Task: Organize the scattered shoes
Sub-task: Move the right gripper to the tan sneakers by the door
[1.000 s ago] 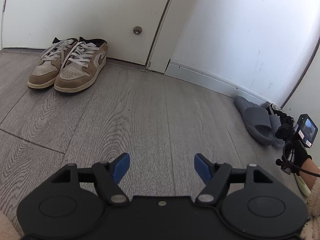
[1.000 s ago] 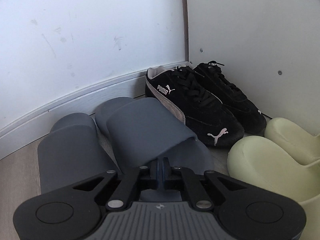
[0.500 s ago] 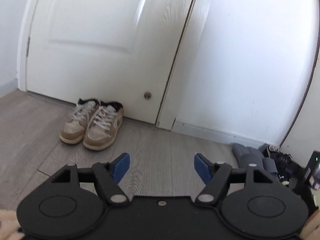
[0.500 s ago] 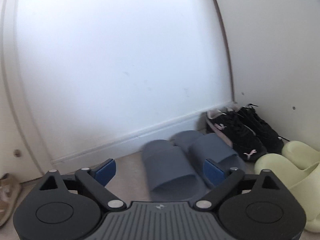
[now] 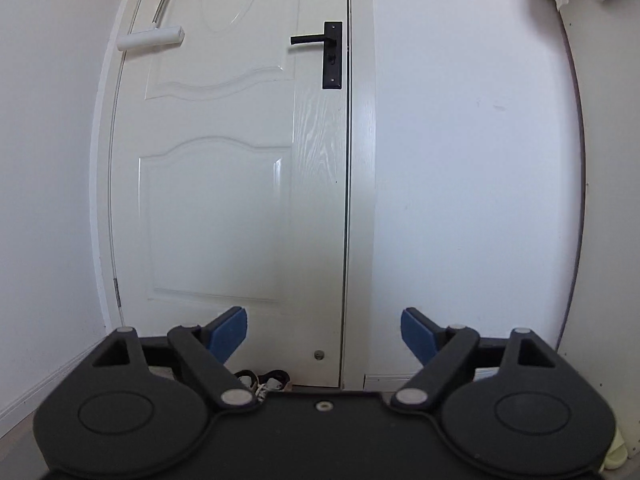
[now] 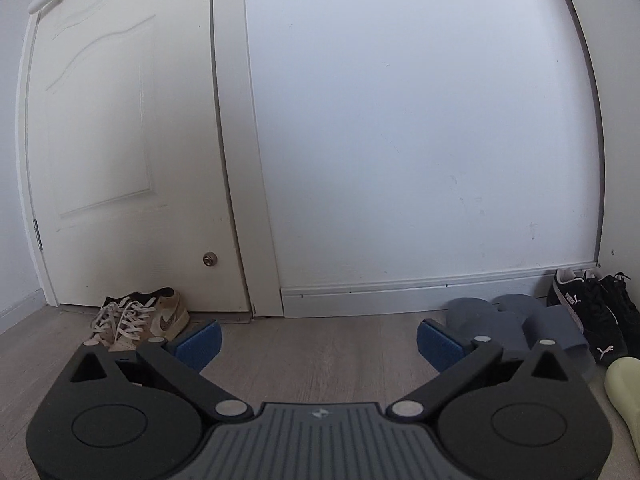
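In the right wrist view a pair of tan sneakers [image 6: 140, 318] stands side by side against the white door [image 6: 120, 140]. A pair of grey slides [image 6: 516, 326] lies by the baseboard at the right, then a pair of black sneakers [image 6: 592, 312] in the corner, and a pale green slipper [image 6: 624, 392] at the right edge. My right gripper [image 6: 318, 344] is open and empty, well back from the shoes. My left gripper [image 5: 323, 334] is open and empty too, raised and facing the door; only the tan sneakers' heels [image 5: 262, 382] peek above its body.
Grey wood floor [image 6: 320, 344] stretches between the tan sneakers and the slides. The door [image 5: 224, 160] has a black handle [image 5: 332, 54] and a doorstop [image 6: 209, 259] low down. White walls close the corner at the right.
My right gripper let go of the grey slide, opened and pulled back and up. My left gripper tilted upward, so the floor and shoes dropped out of its view.
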A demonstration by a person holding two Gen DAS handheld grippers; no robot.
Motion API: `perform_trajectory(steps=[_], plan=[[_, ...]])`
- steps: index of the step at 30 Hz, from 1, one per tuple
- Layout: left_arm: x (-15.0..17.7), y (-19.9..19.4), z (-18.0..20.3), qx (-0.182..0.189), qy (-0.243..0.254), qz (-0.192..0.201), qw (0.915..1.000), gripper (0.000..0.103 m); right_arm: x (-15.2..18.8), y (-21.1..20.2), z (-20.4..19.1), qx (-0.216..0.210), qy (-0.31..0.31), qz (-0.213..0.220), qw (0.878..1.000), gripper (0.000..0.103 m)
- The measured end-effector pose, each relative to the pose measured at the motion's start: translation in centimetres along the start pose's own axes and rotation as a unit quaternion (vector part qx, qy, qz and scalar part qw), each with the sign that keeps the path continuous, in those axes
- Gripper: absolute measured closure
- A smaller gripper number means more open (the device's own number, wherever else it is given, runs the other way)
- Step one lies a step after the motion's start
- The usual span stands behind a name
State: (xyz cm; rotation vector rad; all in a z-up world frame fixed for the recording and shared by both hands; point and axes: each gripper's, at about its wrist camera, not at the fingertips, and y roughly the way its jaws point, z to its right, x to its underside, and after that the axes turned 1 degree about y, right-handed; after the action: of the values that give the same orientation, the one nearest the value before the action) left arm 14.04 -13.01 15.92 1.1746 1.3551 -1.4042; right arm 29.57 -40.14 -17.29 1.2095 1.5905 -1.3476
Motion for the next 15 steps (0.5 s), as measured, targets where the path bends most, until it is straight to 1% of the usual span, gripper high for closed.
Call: perform_trajectory(steps=[3, 5, 7, 10, 11, 12, 13, 14, 15], plan=[[-1.2, -0.6, -0.8, 0.01, -0.004, -0.015, 0.9998, 0.018, -1.8, -1.3, -1.6, 0.013, 0.016, -0.011, 1.0, 0.0], [-2.1, -1.0, -1.3, 0.017, -0.007, -0.024, 0.9995, 0.018, -3.6, -1.9, -2.8, 0.025, 0.012, -0.019, 0.999, 0.0], [-2.9, -1.3, -1.8, 0.023, -0.009, -0.034, 0.9991, 0.018, -6.1, -2.5, -4.6, 0.046, -0.004, -0.028, 0.999, 0.0], [-2.3, 3.2, -3.0, 0.034, -0.017, -0.024, 0.999, 0.018, -9.6, -3.1, -7.0, 0.06, -0.023, -0.045, 0.997, 0.0], [-2.1, 4.7, -3.3, 0.038, -0.02, -0.02, 0.9989, 0.018, -11.0, -3.4, -7.8, 0.06, -0.009, -0.053, 0.997, 0.0], [-1.9, 6.2, -3.7, 0.042, -0.022, -0.017, 0.9987, 0.018, -12.5, -3.8, -8.4, 0.057, 0.025, -0.066, 0.996, 0.0], [-1.7, 7.7, -4.1, 0.045, -0.025, -0.014, 0.9986, 0.018, -13.5, -4.2, -8.7, 0.044, 0.059, -0.067, 0.995, 0.0], [-1.5, 9.3, -4.5, 0.049, -0.028, -0.01, 0.9984, 0.018, -13.9, -4.5, -8.8, 0.027, 0.082, -0.059, 0.995, 0.0], [-1.3, 10.8, -4.8, 0.053, -0.03, -0.007, 0.9981, 0.018, -14.3, -4.8, -9.0, -0.003, 0.11, -0.042, 0.993, 0.0]])
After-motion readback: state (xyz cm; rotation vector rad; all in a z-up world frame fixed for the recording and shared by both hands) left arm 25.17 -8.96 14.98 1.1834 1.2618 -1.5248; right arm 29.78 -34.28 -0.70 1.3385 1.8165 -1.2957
